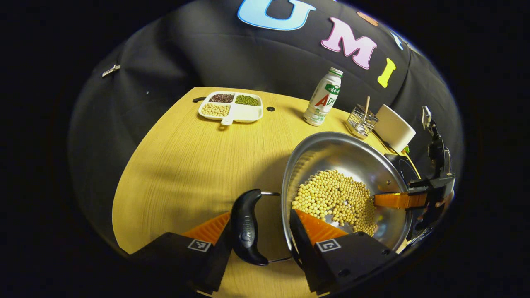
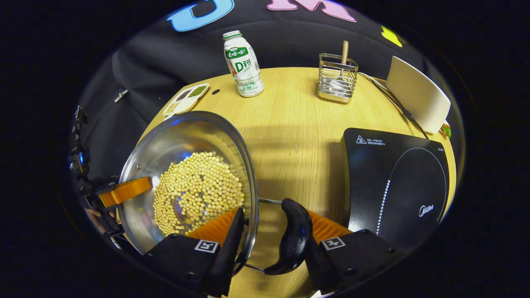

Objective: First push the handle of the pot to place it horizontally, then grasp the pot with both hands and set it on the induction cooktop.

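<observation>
I see a light wood bench (image 2: 298, 136) against the black cloth wall. On it sit a steel pot (image 2: 186, 136) of yellow beans, a black cooktop (image 2: 397, 182) well to its right, a white bottle (image 2: 243, 64) and a wire rack (image 2: 337, 78) at the back, a white divided tray (image 1: 231, 107) of beans at the far left corner, and a white slab (image 2: 418, 95) at the far right, tilted.

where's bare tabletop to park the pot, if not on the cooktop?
Largest bare patch: table between divided dish and pot. A narrower strip runs between pot and induction cooktop, up to the bottle and wire caddy. Crowded: the far corner, with caddy, white appliance and cable. Cooktop surface is bare.
</observation>
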### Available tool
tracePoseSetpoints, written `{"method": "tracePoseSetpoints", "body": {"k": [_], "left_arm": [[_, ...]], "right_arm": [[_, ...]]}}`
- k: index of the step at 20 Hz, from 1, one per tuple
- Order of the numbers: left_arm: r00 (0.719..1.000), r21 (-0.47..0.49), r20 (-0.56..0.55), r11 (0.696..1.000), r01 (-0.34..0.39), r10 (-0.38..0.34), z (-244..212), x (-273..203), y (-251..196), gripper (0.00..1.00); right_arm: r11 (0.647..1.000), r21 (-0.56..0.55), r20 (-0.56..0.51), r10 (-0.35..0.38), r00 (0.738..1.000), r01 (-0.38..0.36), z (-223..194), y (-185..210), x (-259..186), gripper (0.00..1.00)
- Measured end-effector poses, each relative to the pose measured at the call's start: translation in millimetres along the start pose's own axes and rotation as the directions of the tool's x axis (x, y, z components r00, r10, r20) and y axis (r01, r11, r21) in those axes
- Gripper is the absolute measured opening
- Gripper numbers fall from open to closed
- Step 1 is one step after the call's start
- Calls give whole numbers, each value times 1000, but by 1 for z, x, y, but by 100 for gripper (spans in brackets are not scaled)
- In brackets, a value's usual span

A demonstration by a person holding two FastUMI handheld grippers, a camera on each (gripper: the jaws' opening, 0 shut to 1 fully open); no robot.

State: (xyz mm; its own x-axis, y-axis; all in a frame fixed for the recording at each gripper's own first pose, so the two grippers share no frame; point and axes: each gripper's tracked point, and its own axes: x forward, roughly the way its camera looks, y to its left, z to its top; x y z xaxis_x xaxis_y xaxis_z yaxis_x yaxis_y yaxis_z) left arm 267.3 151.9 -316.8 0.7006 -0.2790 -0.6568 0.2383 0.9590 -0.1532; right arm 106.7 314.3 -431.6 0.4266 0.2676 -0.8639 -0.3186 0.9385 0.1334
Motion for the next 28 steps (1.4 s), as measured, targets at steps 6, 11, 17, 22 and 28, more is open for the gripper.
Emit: {"method": "tracePoseSetpoints", "body": {"k": [6, 11, 17, 22, 28], "left_arm": [[1000, 16, 0, 1000, 20, -20, 1, 3, -2, 69], [1000, 8, -29, 1000, -11, 11, -3, 0, 0, 64], [999, -20, -37, 999, -38, 38, -15, -21, 5, 64], [998, -15, -9, 998, -63, 63, -3, -50, -4, 63], [997, -8, 16, 997, -78, 78, 13, -87, -39, 63]], "right_arm": [[995, 95, -4, -25, 1000, 25, -3, -3, -2, 69], [994, 110, -10, -14, 1000, 15, -2, -1, -3, 64], [997, 73, -3, -4, 1000, 4, -9, 11, -13, 58], [999, 51, 28, 15, 999, -17, 2, 16, -41, 61], [999, 40, 71, 28, 997, -31, 17, 2, -90, 61]]}}
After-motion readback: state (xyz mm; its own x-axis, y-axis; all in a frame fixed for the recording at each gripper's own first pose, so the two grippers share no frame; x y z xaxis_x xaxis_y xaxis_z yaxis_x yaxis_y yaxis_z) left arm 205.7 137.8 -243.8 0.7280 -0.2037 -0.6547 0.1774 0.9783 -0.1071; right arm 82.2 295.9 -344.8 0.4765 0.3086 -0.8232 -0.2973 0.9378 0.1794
